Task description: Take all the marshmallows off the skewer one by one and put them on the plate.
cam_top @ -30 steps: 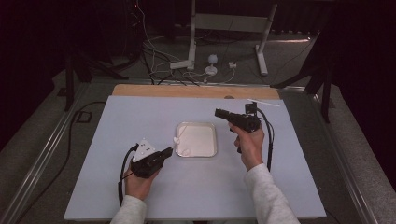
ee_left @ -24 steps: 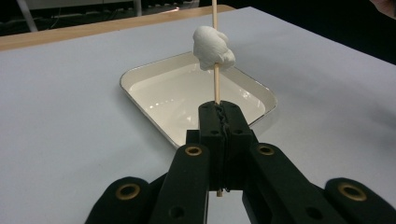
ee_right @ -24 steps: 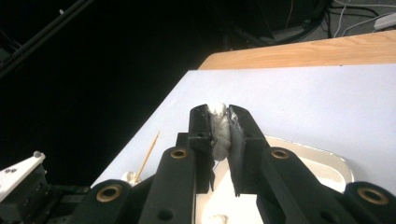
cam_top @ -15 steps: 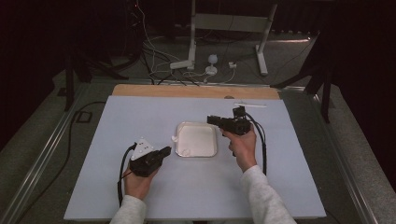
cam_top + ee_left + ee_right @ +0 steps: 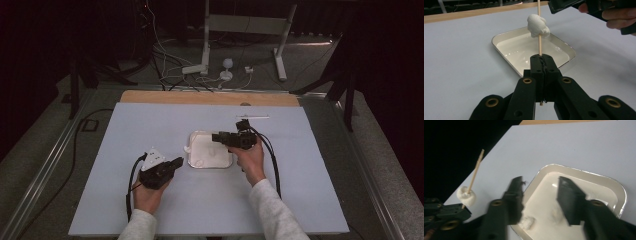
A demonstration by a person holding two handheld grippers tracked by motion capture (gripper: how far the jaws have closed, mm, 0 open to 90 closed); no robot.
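Bare table (image 5: 310,165) all around, tray (image 5: 196,162) at centre between both tools, skewer (image 5: 539,37) upright beside it

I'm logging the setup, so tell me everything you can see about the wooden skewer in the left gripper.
The skewer is a thin, pale wooden stick, clamped upright at its lower end by the left gripper, whose jaws are shut. A white marshmallow is speared partway up it. It stands beside the white tray, not in it.

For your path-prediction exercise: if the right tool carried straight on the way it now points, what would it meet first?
Probably the tray. The right tool stands open and points down into it, towards the marshmallow lying inside; depth is unclear, so it might reach the tray floor beside that piece instead.
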